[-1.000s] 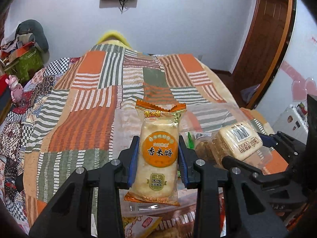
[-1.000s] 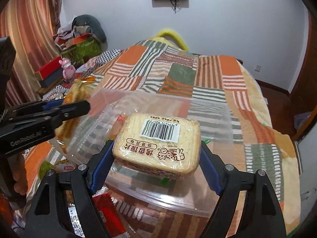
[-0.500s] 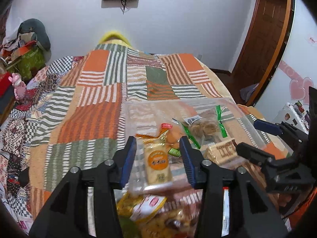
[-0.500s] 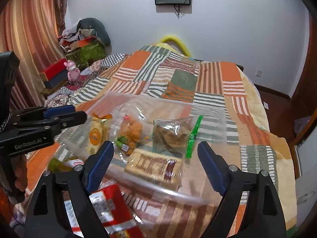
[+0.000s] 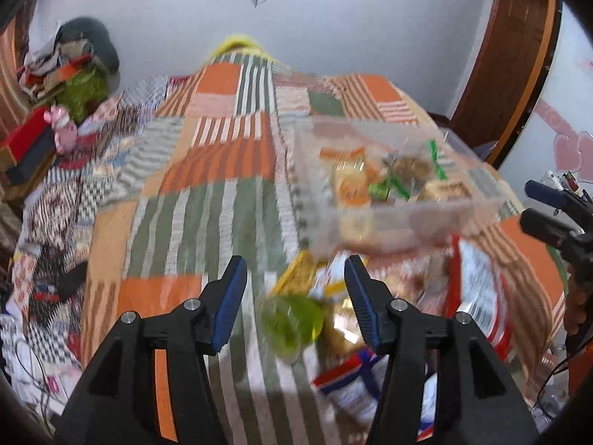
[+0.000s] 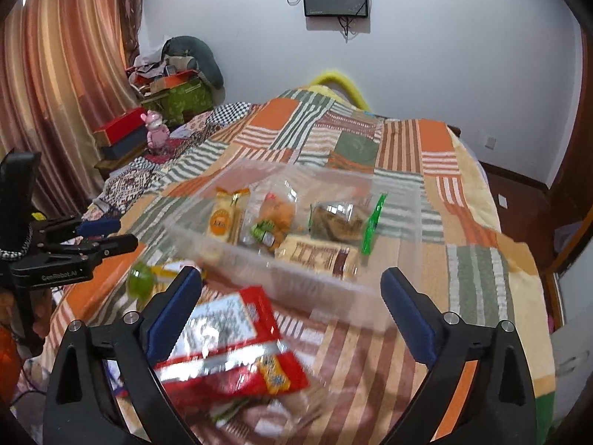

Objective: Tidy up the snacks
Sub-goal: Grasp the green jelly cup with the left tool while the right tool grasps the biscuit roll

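Snacks (image 6: 222, 220) both grippers carried now lie in the clear bin (image 6: 326, 282) mid-bed; left gripper (image 5: 294, 293) and right gripper (image 6: 291, 294) are opening, empty, free for the loose packets by the near edge.

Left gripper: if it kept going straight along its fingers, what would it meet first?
Probably the round green snack lying on the quilt, just ahead of the left gripper. Its jaws are opening with nothing between them. Blur makes depth uncertain.

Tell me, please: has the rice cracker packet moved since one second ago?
Yes. The rice cracker packet has left the left gripper, whose jaws are opening, and now lies inside the clear plastic bin on the bed.
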The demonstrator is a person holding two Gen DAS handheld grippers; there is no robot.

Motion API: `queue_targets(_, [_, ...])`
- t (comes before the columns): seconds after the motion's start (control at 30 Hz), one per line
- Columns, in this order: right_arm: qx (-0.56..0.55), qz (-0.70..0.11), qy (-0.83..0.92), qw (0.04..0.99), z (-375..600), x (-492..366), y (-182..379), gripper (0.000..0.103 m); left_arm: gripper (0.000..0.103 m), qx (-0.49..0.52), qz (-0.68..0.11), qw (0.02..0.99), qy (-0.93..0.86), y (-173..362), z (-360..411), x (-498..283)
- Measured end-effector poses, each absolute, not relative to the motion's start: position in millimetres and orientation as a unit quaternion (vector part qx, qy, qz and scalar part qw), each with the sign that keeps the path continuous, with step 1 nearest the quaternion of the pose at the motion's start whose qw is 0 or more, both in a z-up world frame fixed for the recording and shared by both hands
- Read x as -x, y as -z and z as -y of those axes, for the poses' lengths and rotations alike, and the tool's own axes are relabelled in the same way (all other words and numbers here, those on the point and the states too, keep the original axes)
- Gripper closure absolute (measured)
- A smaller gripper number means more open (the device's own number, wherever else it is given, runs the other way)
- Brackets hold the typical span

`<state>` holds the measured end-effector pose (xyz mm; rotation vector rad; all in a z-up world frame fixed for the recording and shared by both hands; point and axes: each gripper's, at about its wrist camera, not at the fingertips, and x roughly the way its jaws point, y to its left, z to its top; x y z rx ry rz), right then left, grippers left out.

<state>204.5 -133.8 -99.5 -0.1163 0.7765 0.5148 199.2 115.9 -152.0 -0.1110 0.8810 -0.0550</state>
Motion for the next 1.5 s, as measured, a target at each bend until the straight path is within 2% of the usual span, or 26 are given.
queue_targets(0.37, [0.061,-0.428,-0.203,0.878,167.7,-189.6,136.7,0.006,0.048,0.077,-0.478,0.875,0.026,206.7,-121.8,-193.7])
queue_targets(0.53, [0.075,-0.454,-0.204,0.864,174.9,-183.4,153.1,0.006,0.048,0.087,-0.478,0.874,0.022,214.7,-122.3,-198.1])
queue_targets(0.87, [0.106,-0.452,-0.238,0.853,145.9,-190.5,163.6,0.008,0.047,0.081,-0.480,0.873,0.011,220.8,-124.1,-209.6])
queue_targets(0.93, [0.112,-0.452,-0.244,0.851,140.6,-192.3,166.6,0.012,0.047,0.076,-0.479,0.874,0.009,220.6,-124.8,-211.8])
queue_targets(1.03, [0.102,-0.457,-0.258,0.845,140.1,-196.1,168.3,0.025,0.045,0.072,-0.477,0.876,0.005,220.5,-126.4,-217.5])
queue_targets(1.1, [0.096,-0.463,-0.264,0.841,140.7,-198.0,171.0,0.039,0.043,0.077,-0.475,0.877,0.003,220.5,-128.6,-221.7])
queue_targets(1.27, [0.093,-0.458,-0.264,0.844,142.5,-192.7,170.6,0.046,0.042,0.077,-0.466,0.882,-0.003,222.0,-129.2,-225.6])
queue_targets(1.37, [0.093,-0.457,-0.262,0.845,146.0,-188.6,169.8,0.050,0.047,0.079,-0.463,0.883,0.003,222.6,-129.1,-224.7])
queue_targets(1.5, [0.092,-0.458,-0.251,0.848,157.5,-182.3,167.1,0.055,0.047,0.076,-0.459,0.885,-0.001,221.8,-127.7,-216.8])
